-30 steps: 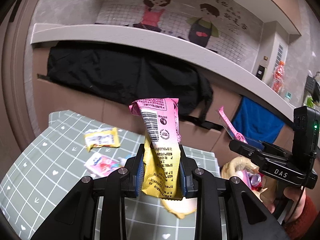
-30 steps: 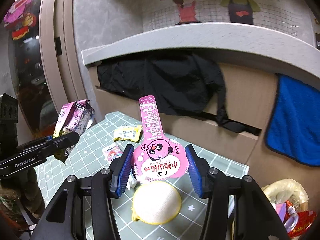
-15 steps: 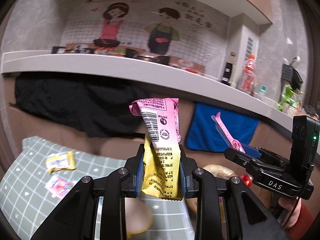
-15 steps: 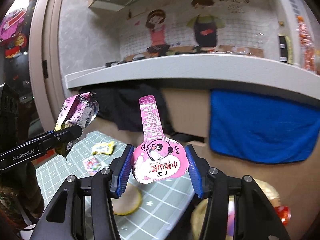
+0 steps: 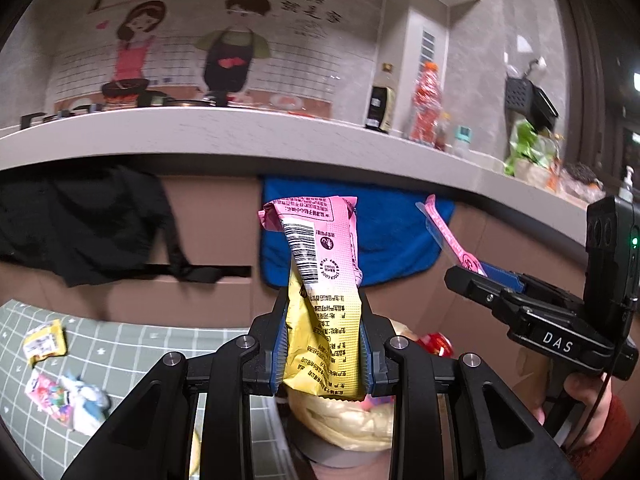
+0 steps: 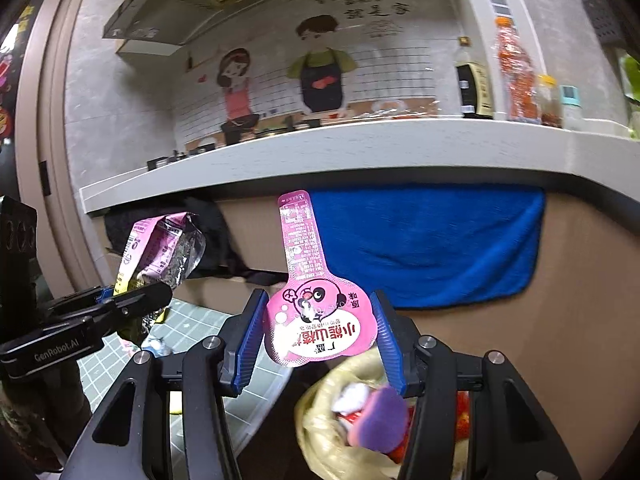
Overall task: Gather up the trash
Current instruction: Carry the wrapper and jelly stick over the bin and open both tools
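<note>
My left gripper [image 5: 323,356] is shut on a pink and yellow snack wrapper [image 5: 320,280] held upright; it also shows in the right wrist view [image 6: 160,252]. My right gripper [image 6: 320,340] is shut on a pink jelly lid with a cartoon face [image 6: 316,316], also seen in the left wrist view [image 5: 448,236]. Both are raised over a trash bin lined with a pale yellow bag [image 6: 340,440], holding several wrappers; the bag also shows below my left gripper [image 5: 348,424].
A green grid mat on the table [image 5: 120,344] holds a yellow wrapper [image 5: 44,344] and a pink and white wrapper [image 5: 60,396] at the left. Behind are a brown counter front with a blue towel [image 6: 424,240] and black cloth [image 5: 80,224].
Both grippers have swung right from over the table to over the trash bin, each still holding its wrapper. The table wrappers have slid to the left edge of view.
</note>
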A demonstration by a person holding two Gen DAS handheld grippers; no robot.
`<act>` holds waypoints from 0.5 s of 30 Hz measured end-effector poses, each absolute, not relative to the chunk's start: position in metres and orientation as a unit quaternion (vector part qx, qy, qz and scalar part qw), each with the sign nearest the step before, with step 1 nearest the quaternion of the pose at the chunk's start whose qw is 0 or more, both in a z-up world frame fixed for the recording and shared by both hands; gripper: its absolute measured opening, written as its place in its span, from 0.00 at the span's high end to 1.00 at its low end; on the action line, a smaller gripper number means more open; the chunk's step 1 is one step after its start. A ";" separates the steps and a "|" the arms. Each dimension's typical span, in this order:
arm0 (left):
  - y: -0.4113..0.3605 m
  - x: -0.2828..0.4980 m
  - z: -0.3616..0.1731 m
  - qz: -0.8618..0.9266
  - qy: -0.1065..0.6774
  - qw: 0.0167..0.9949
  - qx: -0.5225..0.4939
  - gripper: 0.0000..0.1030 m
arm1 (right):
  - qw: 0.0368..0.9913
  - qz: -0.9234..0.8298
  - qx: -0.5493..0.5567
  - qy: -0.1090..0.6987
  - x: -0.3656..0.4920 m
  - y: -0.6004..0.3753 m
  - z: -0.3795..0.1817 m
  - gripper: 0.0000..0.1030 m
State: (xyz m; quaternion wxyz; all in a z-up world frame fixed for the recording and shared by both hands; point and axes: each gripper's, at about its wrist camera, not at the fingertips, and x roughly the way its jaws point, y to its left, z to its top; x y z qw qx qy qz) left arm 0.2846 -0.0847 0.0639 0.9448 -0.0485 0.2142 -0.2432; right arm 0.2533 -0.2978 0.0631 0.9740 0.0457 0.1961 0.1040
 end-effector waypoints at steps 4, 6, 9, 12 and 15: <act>-0.105 0.286 0.057 -0.252 0.223 0.941 -0.038 0.71 | 0.974 0.089 0.053 0.201 0.250 -0.317 0.056 0.53; -0.113 0.288 0.052 -0.255 0.227 0.939 -0.035 0.71 | 0.973 0.084 0.059 0.205 0.250 -0.325 0.052 0.53; -0.121 0.291 0.045 -0.258 0.234 0.937 -0.031 0.71 | 0.972 0.077 0.064 0.210 0.250 -0.333 0.045 0.53; -0.129 0.297 0.037 -0.262 0.245 0.933 -0.032 0.71 | 0.972 0.071 0.067 0.216 0.251 -0.340 0.038 0.53; -0.136 0.303 0.028 -0.264 0.256 0.929 -0.031 0.71 | 0.971 0.067 0.069 0.221 0.252 -0.345 0.032 0.53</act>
